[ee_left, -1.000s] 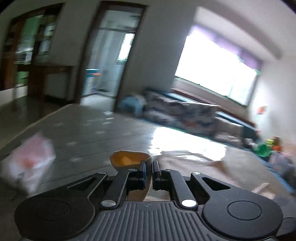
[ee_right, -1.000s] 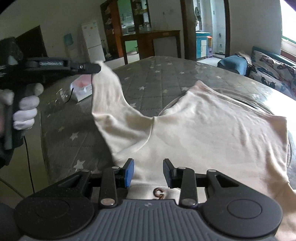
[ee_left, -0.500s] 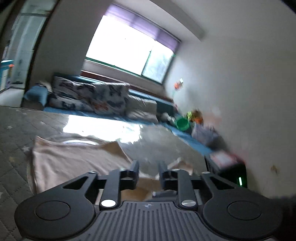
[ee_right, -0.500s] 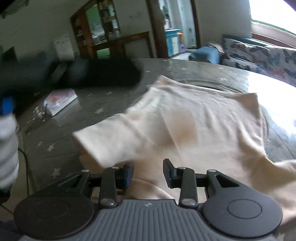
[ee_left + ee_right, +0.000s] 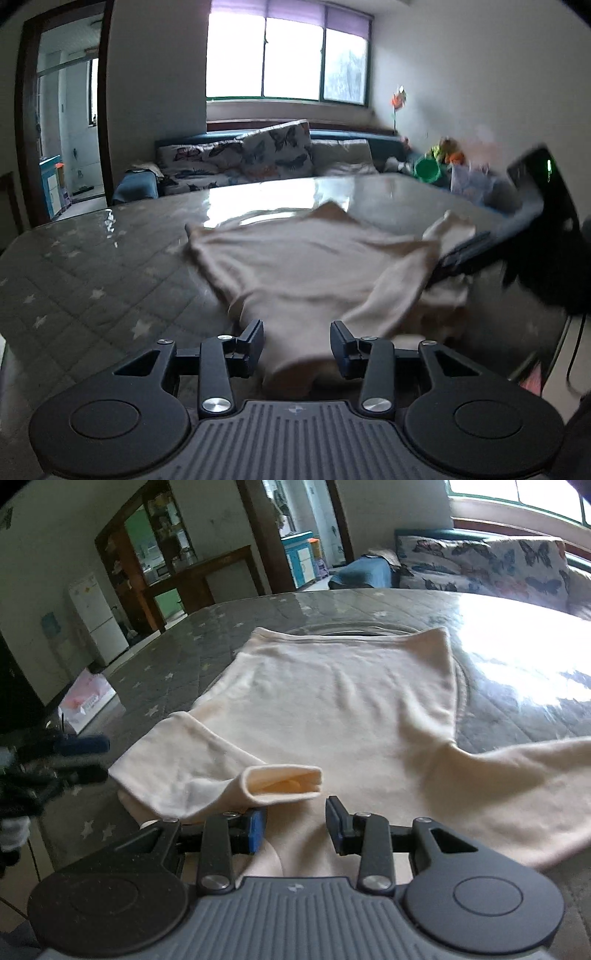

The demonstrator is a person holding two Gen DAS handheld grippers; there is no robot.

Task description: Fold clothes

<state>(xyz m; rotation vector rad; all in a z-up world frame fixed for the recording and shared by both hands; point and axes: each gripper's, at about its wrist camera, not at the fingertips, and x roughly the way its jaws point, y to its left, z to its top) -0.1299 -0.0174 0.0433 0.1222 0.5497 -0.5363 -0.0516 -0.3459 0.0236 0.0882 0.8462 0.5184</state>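
Observation:
A cream long-sleeved top lies spread on the grey star-quilted table. Its left sleeve is folded in across the chest, cuff open toward me. The other sleeve stretches out to the right. My right gripper is open and empty just above the near part of the top. In the left wrist view the top lies ahead, and my left gripper is open and empty over its near edge. The right gripper's body shows blurred at the right there.
A pink-and-white packet lies at the table's left edge. A sofa with butterfly cushions stands behind the table under a bright window. A white fridge and a wooden cabinet stand beyond the far left.
My left gripper let go of the sleeve it held up and swung round to face the top. The sleeve now lies folded across the chest. My right gripper opened wider.

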